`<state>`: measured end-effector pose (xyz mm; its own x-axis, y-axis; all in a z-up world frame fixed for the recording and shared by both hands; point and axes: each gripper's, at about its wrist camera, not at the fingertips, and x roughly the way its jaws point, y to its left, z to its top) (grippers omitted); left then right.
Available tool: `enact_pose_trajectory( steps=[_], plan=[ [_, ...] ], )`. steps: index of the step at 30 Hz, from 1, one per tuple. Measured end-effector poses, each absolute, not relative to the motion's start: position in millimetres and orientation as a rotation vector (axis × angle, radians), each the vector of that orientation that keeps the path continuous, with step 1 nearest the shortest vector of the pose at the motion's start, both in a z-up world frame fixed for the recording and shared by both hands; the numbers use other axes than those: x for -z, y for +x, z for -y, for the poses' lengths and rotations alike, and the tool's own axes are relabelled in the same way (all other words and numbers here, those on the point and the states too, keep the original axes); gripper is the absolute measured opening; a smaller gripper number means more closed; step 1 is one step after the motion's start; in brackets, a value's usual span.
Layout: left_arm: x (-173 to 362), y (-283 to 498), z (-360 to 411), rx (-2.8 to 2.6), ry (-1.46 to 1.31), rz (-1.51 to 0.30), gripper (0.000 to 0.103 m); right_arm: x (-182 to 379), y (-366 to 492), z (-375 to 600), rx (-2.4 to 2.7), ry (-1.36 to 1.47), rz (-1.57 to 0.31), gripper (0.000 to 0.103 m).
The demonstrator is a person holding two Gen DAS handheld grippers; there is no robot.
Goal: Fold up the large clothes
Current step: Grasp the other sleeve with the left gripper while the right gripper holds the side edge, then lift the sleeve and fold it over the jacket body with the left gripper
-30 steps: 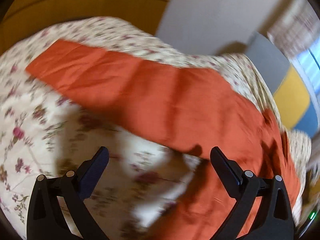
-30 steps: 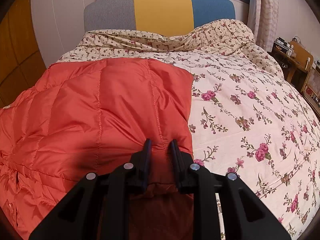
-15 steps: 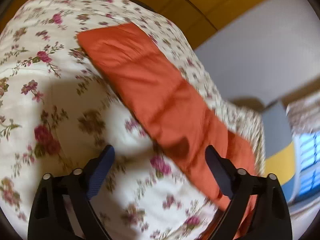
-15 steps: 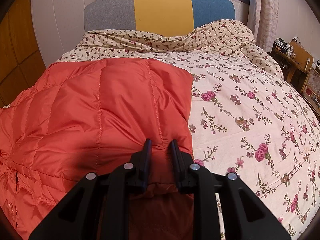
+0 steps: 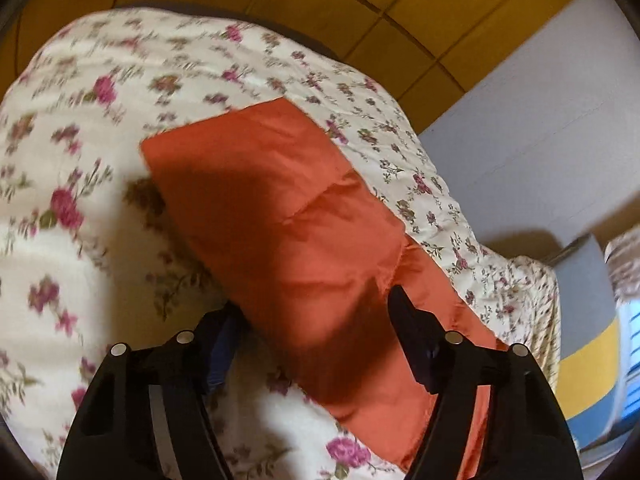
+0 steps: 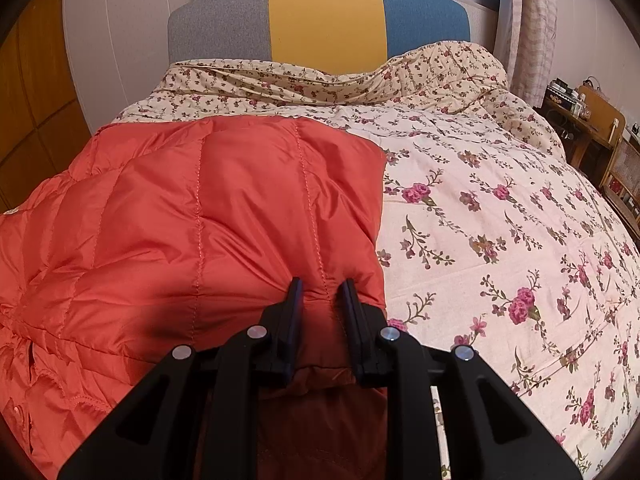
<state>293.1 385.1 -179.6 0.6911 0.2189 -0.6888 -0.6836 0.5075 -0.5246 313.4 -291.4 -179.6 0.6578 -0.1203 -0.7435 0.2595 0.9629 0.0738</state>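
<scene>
While the orange quilted jacket (image 6: 208, 232) lies spread on the floral bedspread (image 6: 500, 208), filling the left and centre of the right wrist view, my right gripper (image 6: 322, 312) is clamped on a pinch of its near hem at lower centre, exactly as a second ago. My left gripper (image 5: 316, 320) is what changed: in its view the outstretched sleeve (image 5: 288, 216), which ran across the upper frame, now descends from centre to lower right and passes between my jaws. These have just been closing from full width; one finger is over the sleeve, the other at its edge, and they do not yet press on the cloth, so I judge them still unclenched. In my judgement the sleeve grasp is nearly made, preparing the fold of the sleeve across the body. Beyond, the headboard (image 6: 324, 24) closes the scene.
</scene>
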Motion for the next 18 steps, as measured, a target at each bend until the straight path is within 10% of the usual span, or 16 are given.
enact_pose_trajectory(
  steps=[1, 4, 18],
  plan=[
    [180, 294, -386, -0.594, -0.867, -0.602, 0.036, 180, 313, 292, 0.217, 0.178, -0.827, 0.020],
    [179, 286, -386, -0.610, -0.864, -0.570, 0.020, 179, 314, 291, 0.222, 0.171, -0.827, 0.020],
    [86, 277, -270, -0.549, -0.386, -0.349, 0.010, 179, 315, 287, 0.225, 0.172, -0.828, 0.020]
  ],
)
